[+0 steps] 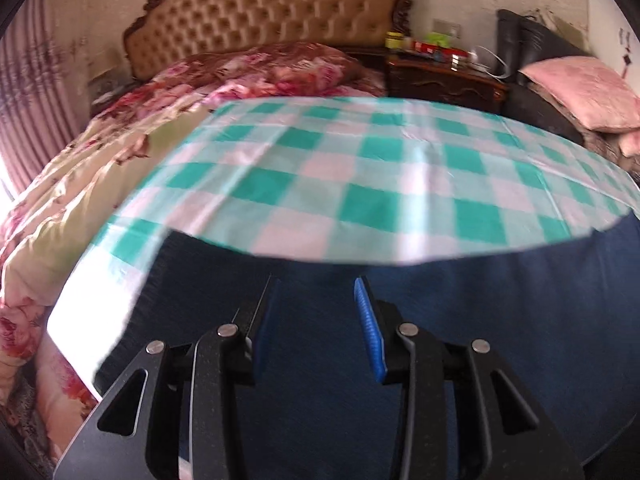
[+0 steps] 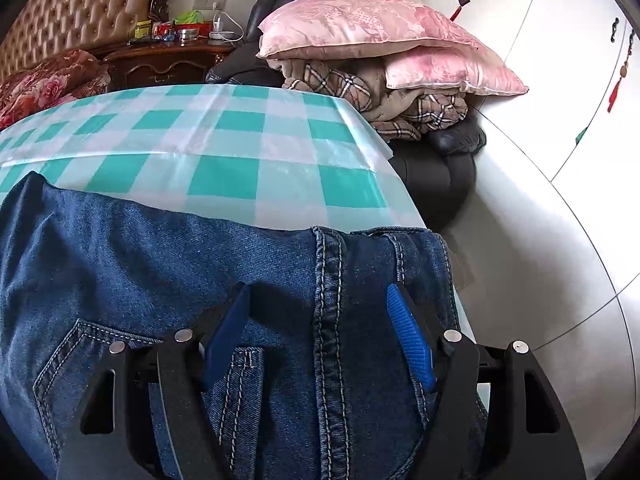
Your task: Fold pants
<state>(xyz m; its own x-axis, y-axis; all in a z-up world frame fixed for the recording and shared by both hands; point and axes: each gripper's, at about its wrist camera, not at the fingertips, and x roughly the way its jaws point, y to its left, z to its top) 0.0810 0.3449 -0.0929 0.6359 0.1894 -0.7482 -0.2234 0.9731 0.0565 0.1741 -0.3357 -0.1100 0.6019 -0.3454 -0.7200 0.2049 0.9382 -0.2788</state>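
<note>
Blue denim pants (image 2: 168,264) lie spread on a surface covered with a green-and-white checked cloth (image 2: 224,148), a bed with a tufted headboard (image 1: 264,12) beyond it. Seen from the right wrist, the right gripper (image 2: 318,332) hangs over the waist end of the pants with its blue-padded fingers (image 2: 410,344) set wide apart and nothing clamped between them; a heavy stitched seam runs straight ahead between the fingers, a back pocket sits off to its left, and the table edge drops away just beyond its right finger. Seen from the left wrist, the left gripper (image 1: 314,320) is partly open and empty, with dark denim directly below and ahead of it, and the picture is smeared by motion. The risks from here look like these: the waist end lies right at the edge beside the right gripper, so a tug toward that side could drag the heavy denim off the table; the checked cloth looks thin and slippery, so closing low could pinch it together with the pants and pull it askew; and a grab across the thick seam may catch only one layer, leaving the fold crooked.
</note>
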